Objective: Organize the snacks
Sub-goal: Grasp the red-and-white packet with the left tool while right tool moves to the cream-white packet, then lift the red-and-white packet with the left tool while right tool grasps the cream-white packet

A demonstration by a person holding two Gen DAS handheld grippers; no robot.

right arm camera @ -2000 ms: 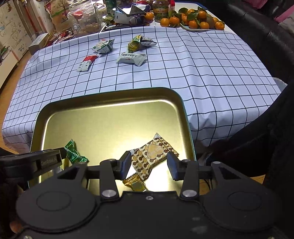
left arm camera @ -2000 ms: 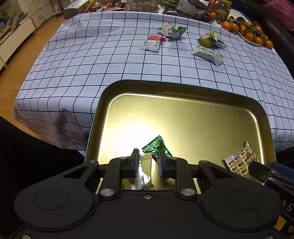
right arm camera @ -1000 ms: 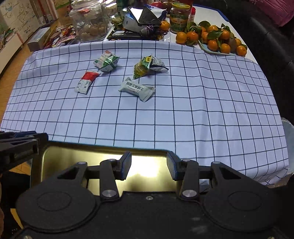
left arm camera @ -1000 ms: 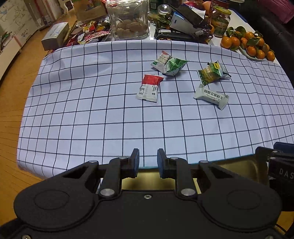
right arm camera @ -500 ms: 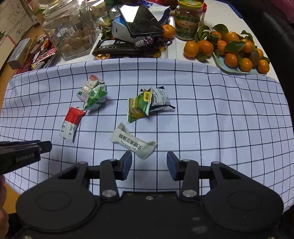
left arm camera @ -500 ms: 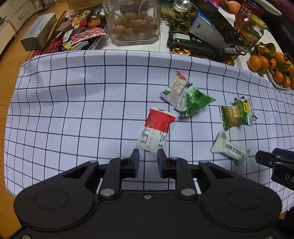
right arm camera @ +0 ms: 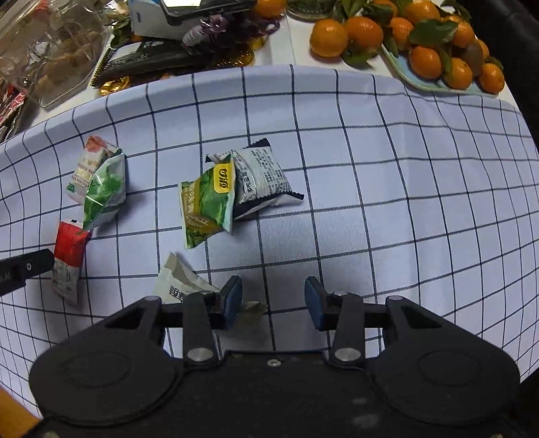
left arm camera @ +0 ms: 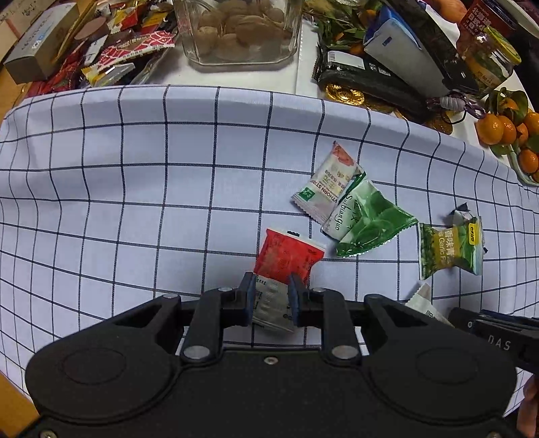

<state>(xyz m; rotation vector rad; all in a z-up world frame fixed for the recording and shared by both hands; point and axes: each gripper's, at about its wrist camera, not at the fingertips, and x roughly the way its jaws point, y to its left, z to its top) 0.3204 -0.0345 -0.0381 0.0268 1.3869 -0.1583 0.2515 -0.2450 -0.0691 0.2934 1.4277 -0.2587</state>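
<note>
Straddling a red-and-white snack sachet [left arm camera: 284,269] on the blue checked tablecloth [left arm camera: 134,188], the left gripper [left arm camera: 270,300] stands narrow; the right gripper [right arm camera: 273,303], closing, holds nothing beside a white wrapper [right arm camera: 178,286].

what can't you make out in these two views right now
- Left wrist view: the lower end of the red packet is hidden behind the left hand-held gripper; whether the pads press it is unclear.
- Right wrist view: most of the white packet is covered by the right hand-held gripper, whose jaws are closing.
- Both views: the jar is cut off by the top edge.
</note>
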